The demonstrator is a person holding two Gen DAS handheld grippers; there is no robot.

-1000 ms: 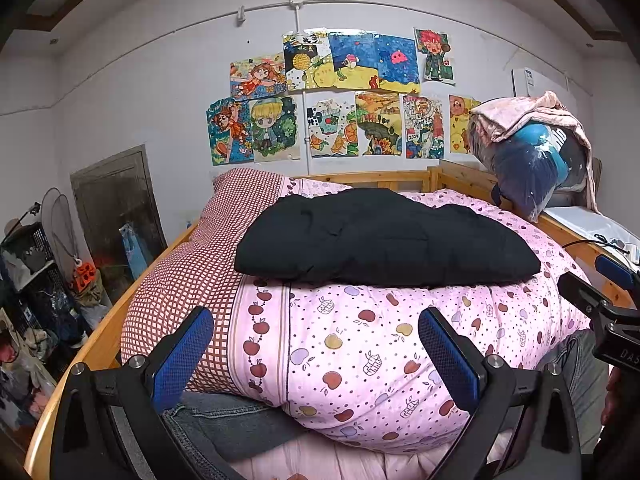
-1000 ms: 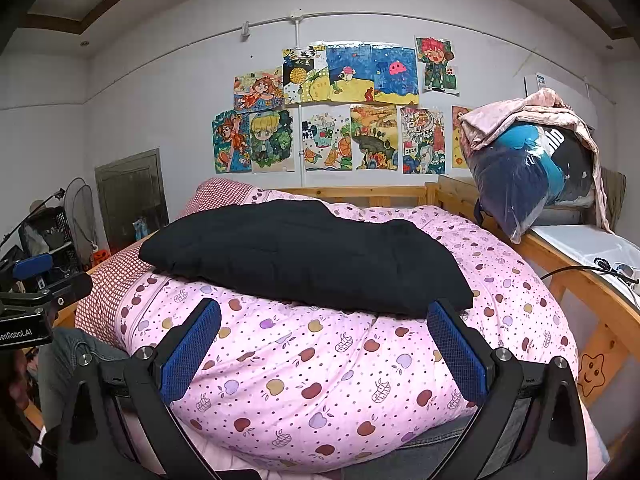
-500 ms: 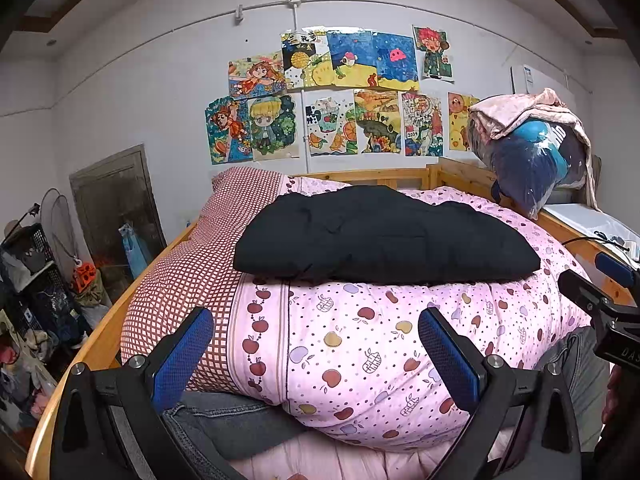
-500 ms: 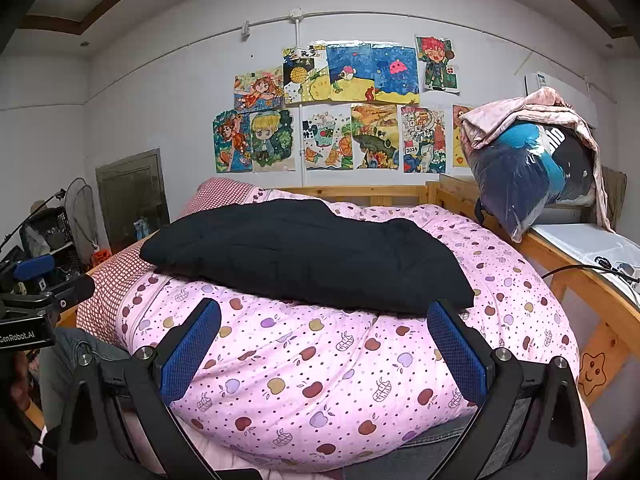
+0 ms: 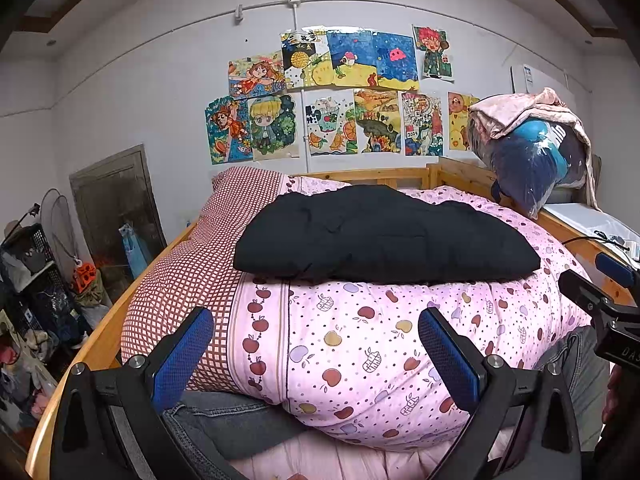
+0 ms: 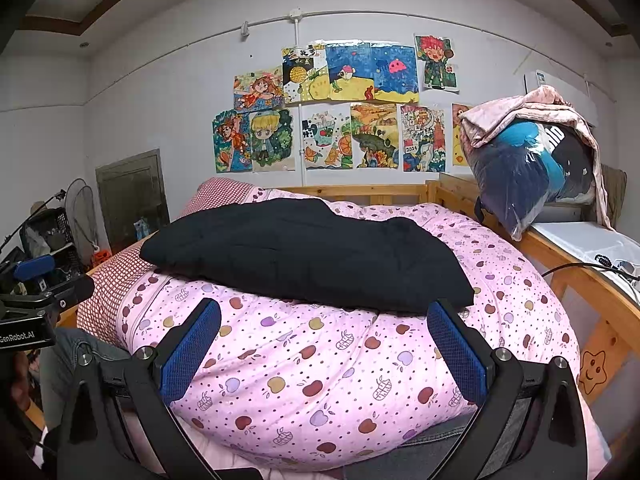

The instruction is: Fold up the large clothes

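A black padded garment (image 5: 380, 236) lies folded into a long flat bundle on top of a puffy pink quilt (image 5: 360, 344) printed with apples. In the right wrist view the same black garment (image 6: 304, 252) rests across the pink quilt (image 6: 320, 380). My left gripper (image 5: 316, 352) is open, held well short of the garment, its blue pads empty. My right gripper (image 6: 324, 352) is open too, low in front of the quilt, holding nothing. Each gripper shows at the edge of the other's view.
A wooden bed frame (image 5: 100, 340) surrounds the quilt. A bagged bundle of clothes (image 6: 528, 168) sits on a wooden desk (image 6: 588, 276) to the right. Crates and clutter (image 5: 36, 280) stand on the left. Grey denim (image 5: 240, 420) lies under the quilt's near edge. Drawings cover the wall.
Both views have shifted only slightly; the garment and quilt lie as before and both grippers stay open.
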